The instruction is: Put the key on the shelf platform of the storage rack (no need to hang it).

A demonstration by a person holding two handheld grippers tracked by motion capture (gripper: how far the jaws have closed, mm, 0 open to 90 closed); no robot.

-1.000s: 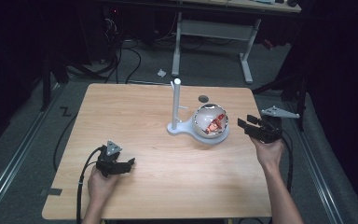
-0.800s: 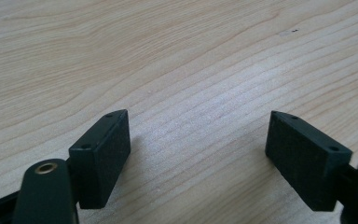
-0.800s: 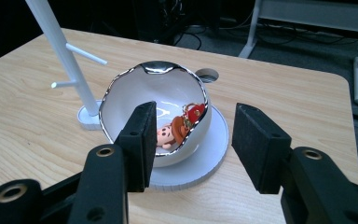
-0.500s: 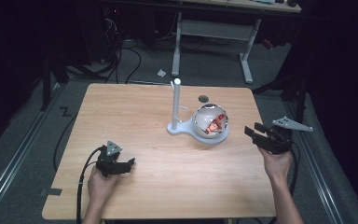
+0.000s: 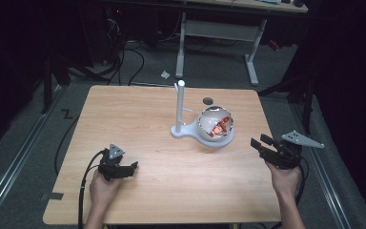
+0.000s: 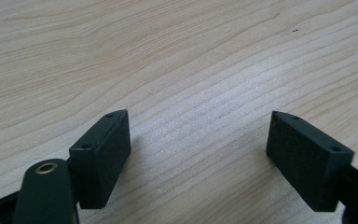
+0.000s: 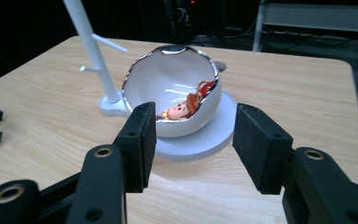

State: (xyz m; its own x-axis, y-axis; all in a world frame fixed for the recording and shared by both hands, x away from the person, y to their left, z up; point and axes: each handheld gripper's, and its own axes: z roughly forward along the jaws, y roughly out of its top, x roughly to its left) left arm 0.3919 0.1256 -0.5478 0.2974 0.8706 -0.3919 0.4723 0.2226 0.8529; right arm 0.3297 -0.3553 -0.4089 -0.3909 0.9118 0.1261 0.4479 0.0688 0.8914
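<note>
On the white stand's disc [image 7: 200,140], a broken eggshell bowl [image 7: 168,93] cradles a toy figure [image 7: 186,106].
Both my right gripper [image 7: 193,140] and left gripper [image 6: 198,149] gape empty; the shell looks light, slick and brittle, so I'd pinch its smooth lower wall.

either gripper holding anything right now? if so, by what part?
Nothing held. Left gripper is open over bare table; right gripper is open, short of the egg-shaped shell with the toy figure.

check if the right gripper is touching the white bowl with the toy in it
Apart. The high view shows bare table between the right gripper and the white bowl; in the right gripper view its open jaws hold nothing.
</note>
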